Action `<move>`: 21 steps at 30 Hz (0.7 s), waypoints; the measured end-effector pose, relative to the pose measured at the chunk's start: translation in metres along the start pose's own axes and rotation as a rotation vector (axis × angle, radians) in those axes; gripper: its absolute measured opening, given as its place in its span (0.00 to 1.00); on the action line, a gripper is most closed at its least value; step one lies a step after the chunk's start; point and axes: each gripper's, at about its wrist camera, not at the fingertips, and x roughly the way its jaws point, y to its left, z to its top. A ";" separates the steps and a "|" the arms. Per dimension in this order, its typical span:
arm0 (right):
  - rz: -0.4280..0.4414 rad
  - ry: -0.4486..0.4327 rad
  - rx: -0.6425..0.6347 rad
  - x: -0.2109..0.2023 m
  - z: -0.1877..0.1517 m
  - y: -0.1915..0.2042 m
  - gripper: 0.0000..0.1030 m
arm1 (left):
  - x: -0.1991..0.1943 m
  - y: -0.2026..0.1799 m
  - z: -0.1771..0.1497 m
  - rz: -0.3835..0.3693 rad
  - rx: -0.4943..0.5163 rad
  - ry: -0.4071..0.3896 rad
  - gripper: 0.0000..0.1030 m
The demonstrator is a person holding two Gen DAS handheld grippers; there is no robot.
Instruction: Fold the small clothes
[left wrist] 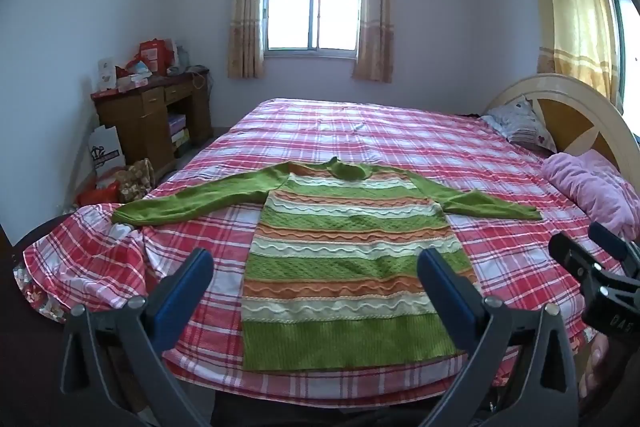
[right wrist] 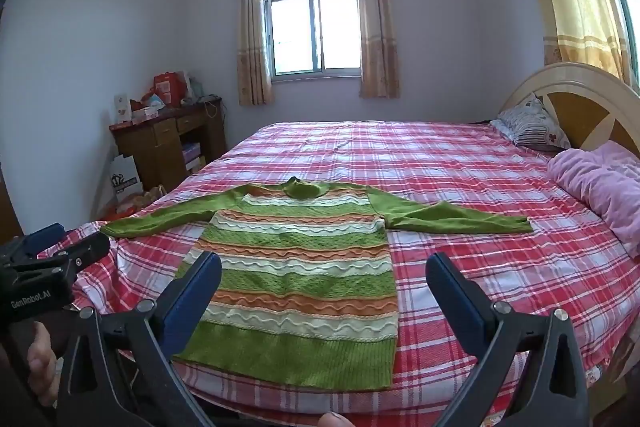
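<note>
A small knitted sweater (left wrist: 344,259) (right wrist: 304,275) with green, orange and white stripes lies flat on the bed, both green sleeves spread sideways, the hem at the near edge. My left gripper (left wrist: 316,263) hangs open above the hem with nothing between its blue pads. My right gripper (right wrist: 324,267) is open too, over the sweater's right half, holding nothing. Each gripper shows at the edge of the other's view: the right gripper (left wrist: 600,267), the left gripper (right wrist: 44,263).
The bed (left wrist: 500,187) carries a red and white checked sheet. A pink blanket (left wrist: 592,191) and a pillow (left wrist: 516,123) lie near the headboard at right. A wooden desk (left wrist: 152,115) with boxes, and bags on the floor, stand at left.
</note>
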 end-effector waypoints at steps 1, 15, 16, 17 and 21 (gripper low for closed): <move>0.001 0.001 0.001 0.000 0.000 -0.001 0.99 | 0.000 0.001 0.000 0.001 -0.002 -0.002 1.00; -0.010 0.013 -0.002 0.007 -0.005 -0.003 0.99 | 0.000 0.007 0.004 0.014 -0.007 -0.004 1.00; -0.011 0.013 -0.001 0.007 -0.006 -0.004 0.99 | 0.000 0.007 0.004 0.014 -0.006 -0.004 1.00; -0.013 0.014 -0.001 0.007 -0.006 -0.003 0.99 | 0.000 0.007 0.004 0.012 -0.006 -0.004 1.00; -0.019 0.019 0.001 0.009 -0.007 -0.003 0.99 | 0.000 0.007 0.004 0.012 -0.006 -0.005 1.00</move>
